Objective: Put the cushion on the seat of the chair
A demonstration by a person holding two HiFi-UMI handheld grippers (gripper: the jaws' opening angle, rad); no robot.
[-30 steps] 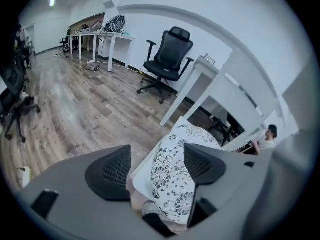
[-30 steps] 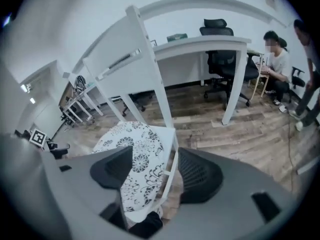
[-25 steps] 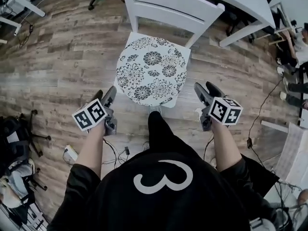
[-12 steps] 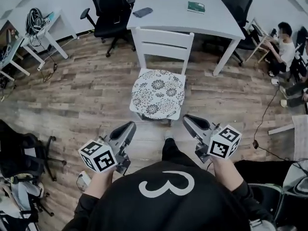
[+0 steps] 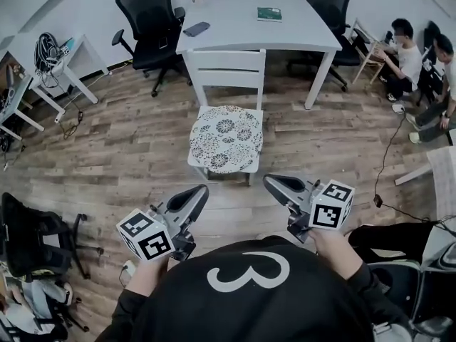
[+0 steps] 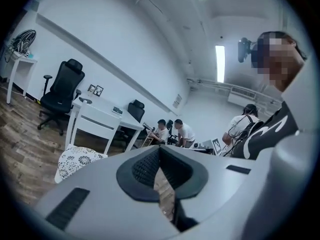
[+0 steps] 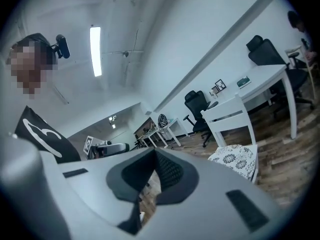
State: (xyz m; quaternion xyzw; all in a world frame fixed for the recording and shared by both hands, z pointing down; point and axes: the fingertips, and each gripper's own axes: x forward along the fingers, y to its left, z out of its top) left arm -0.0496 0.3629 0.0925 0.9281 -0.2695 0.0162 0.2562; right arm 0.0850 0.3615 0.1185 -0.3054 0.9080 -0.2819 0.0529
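Ahead of both claws and well apart from them, the floral cushion [image 5: 226,139] lies flat on the seat of the white chair [image 5: 226,68] — by the look of it, the task is done. The left gripper [image 5: 199,191] and the right gripper [image 5: 271,183] are each clenched on nothing, jaws pressed together, pointing toward the chair from either side of the person. The round pad looks light, soft and apt to sag — should it need shifting, a pinch at opposite rims, one claw to a side, would likely keep it level.
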